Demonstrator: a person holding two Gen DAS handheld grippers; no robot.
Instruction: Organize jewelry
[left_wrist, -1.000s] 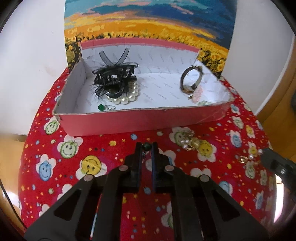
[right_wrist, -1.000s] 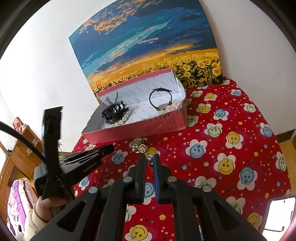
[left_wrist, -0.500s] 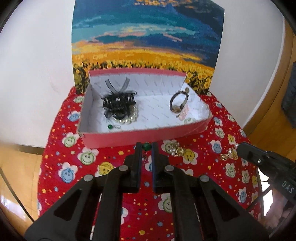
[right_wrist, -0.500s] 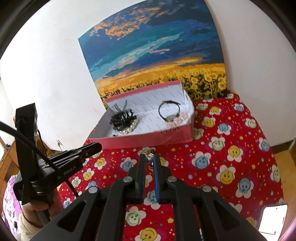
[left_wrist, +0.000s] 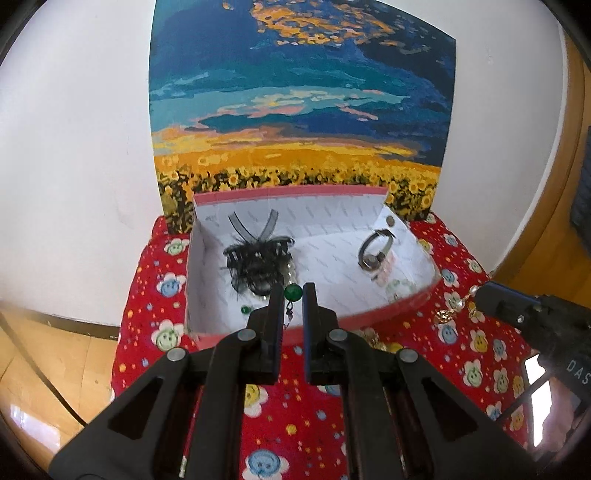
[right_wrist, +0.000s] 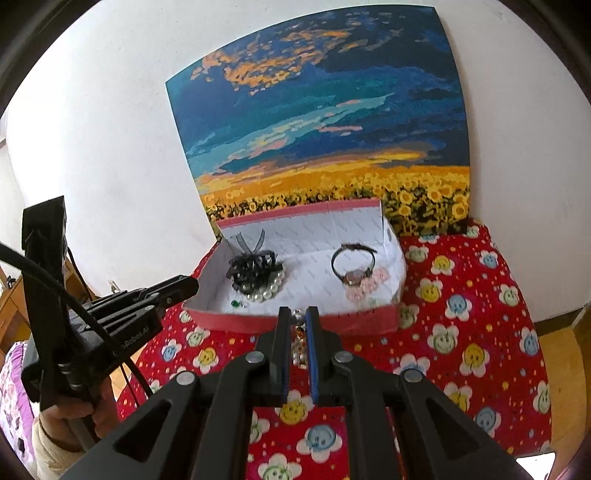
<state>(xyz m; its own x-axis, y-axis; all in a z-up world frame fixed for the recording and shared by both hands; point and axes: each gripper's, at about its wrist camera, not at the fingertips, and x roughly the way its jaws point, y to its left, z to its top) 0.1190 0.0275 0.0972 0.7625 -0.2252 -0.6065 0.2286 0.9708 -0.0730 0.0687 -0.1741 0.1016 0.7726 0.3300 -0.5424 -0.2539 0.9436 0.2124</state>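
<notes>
Left tongs (left_wrist: 293, 291) grip a green bead earring (left_wrist: 293, 292) between their tips, above the near wall of the pink box (left_wrist: 351, 315), which contains a black hair clip (left_wrist: 255, 264), pearls (right_wrist: 266, 291) and a watch (left_wrist: 375, 251). Right tongs (right_wrist: 298, 316) clamp narrowly on a pearl-and-gold earring (right_wrist: 298, 345), suspended above the red smiley-print tabletop (right_wrist: 461, 332) just before the box.

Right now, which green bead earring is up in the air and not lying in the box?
The green bead earring pinched between the left gripper fingers, its hook dangling. Its twin lies on the floor of the pink box, beside the pearls.
</notes>
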